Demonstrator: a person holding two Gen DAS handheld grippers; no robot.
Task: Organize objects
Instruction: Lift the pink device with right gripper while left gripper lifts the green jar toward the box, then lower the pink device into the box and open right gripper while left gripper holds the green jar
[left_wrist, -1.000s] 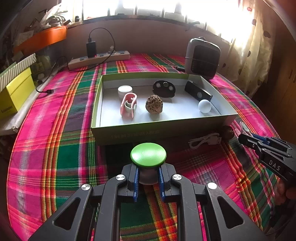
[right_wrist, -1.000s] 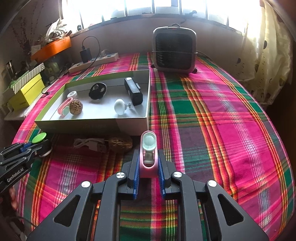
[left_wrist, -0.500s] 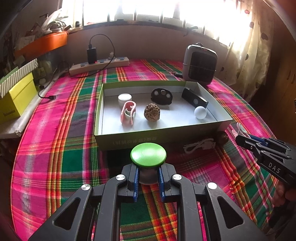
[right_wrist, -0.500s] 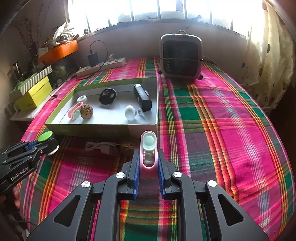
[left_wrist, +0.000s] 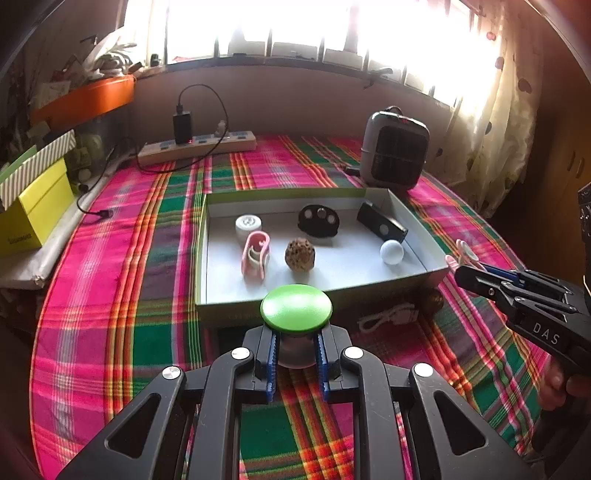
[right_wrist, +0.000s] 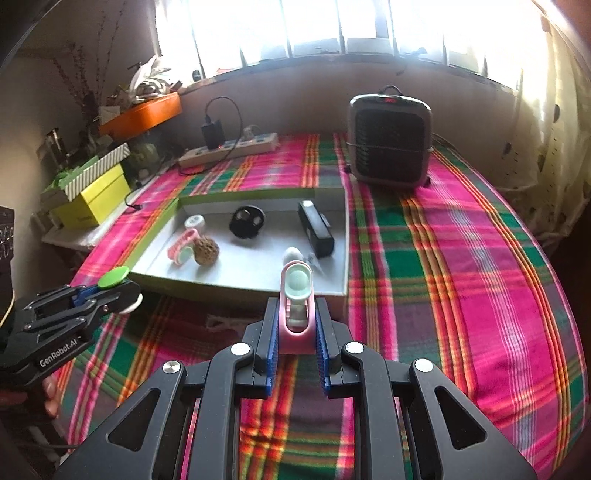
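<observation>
The tray lies before the heater; a cable, perhaps coiled, lies before the tray.

A plaid-covered counter carries a shallow box mid-frame, a white cable below it, a power strip and heater farther up.

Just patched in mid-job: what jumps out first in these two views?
The left tongs hold a green-capped knob and the right tongs a pink clip, both just short of the open box. The box sits mid-table on a loud pink-and-green plaid cloth, already holding a second pink clip, a brown ball, a white ball and black pieces.
</observation>
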